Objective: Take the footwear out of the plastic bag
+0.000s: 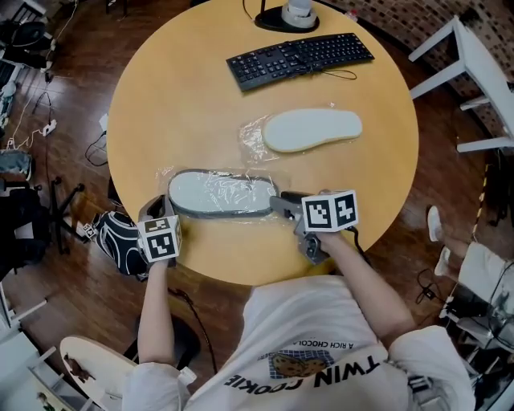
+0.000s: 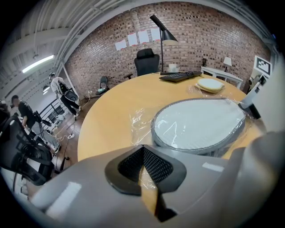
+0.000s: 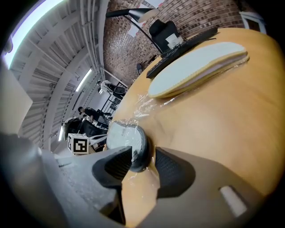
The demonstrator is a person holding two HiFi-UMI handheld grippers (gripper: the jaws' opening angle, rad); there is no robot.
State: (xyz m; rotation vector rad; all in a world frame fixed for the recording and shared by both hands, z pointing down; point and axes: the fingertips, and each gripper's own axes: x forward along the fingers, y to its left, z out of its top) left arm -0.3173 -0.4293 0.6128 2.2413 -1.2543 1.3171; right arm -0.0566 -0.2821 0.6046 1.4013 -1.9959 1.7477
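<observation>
A grey slipper (image 1: 221,193) lies sole up inside a clear plastic bag (image 1: 165,178) on the round wooden table (image 1: 161,104). My left gripper (image 1: 158,206) sits at the bag's left end. In the left gripper view its pads (image 2: 153,164) meet at the tips with the bag's film (image 2: 138,120) running into them. My right gripper (image 1: 281,202) is at the slipper's right end. In the right gripper view (image 3: 142,156) the grey slipper's end (image 3: 124,136) stands between spread jaws, with a gap at the right pad.
A second, cream slipper (image 1: 312,128) in its own plastic lies further back on the table. Behind it are a black keyboard (image 1: 299,58) and a lamp base (image 1: 287,16). A white table (image 1: 474,72) stands to the right. On the floor at the left lies a dark bag (image 1: 120,241).
</observation>
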